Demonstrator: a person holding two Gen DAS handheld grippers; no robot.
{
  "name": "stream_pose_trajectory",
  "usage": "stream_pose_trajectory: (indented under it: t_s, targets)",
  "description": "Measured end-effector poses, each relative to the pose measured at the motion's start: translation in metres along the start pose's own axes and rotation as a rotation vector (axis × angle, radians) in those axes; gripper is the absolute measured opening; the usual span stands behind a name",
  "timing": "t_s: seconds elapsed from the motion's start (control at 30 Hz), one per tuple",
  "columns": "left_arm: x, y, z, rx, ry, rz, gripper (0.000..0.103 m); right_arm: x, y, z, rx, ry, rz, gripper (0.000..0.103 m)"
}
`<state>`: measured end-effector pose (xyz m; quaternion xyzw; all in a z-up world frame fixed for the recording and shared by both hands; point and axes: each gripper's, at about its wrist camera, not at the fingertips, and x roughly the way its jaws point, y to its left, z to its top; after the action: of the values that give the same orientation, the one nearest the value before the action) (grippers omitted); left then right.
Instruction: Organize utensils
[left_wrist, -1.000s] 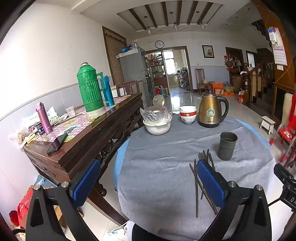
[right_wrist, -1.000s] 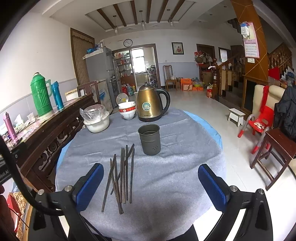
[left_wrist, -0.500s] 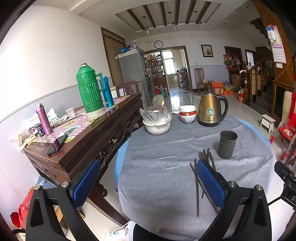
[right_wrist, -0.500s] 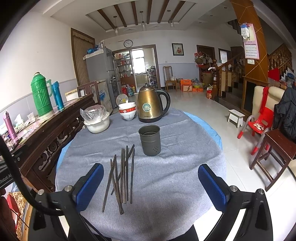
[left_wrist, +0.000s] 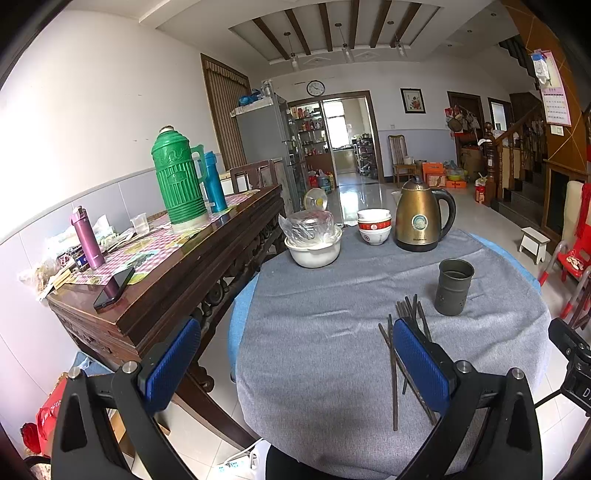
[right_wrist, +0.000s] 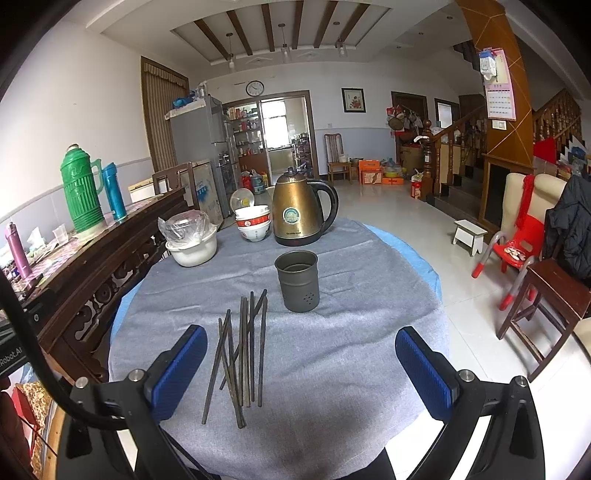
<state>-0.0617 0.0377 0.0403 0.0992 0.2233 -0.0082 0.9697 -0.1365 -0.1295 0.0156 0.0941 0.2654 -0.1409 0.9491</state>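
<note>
Right wrist view: my right tongs (right_wrist: 295, 363) spread empty, lined up over dark metal chopsticks (right_wrist: 242, 350) below centre, grey perforated holder cup (right_wrist: 297, 280) waiting beyond; left tongs (left_wrist: 295, 363) equally spread.

The left gripper (left_wrist: 295, 365) hangs with jaws wide apart above the grey-clothed round table (left_wrist: 314, 332). Dark chopsticks (left_wrist: 393, 373) lie loosely bundled just beside the perforated metal holder (left_wrist: 453, 287), behind which stands the golden kettle (left_wrist: 419, 218).
</note>
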Motion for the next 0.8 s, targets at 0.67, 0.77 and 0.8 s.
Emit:
stream_pose_trajectory:
  t_s: [0.67, 0.77, 0.8]
  targets:
    - [0.0003, 0.0001, 0.0, 0.002, -0.004, -0.004, 0.103, -0.0011, 0.0003, 0.002, 0.0, -0.001, -0.002, 0.103]
    - [0.0003, -0.0004, -0.0003, 0.003, -0.005, -0.004, 0.103, -0.0017, -0.0002, 0.0024, 0.001, -0.002, -0.001, 0.103]
    - [0.0003, -0.0001, -0.0001, 0.003, -0.004, -0.005, 0.103, -0.0016, 0.0001, 0.0023, 0.001, -0.002, -0.002, 0.103]
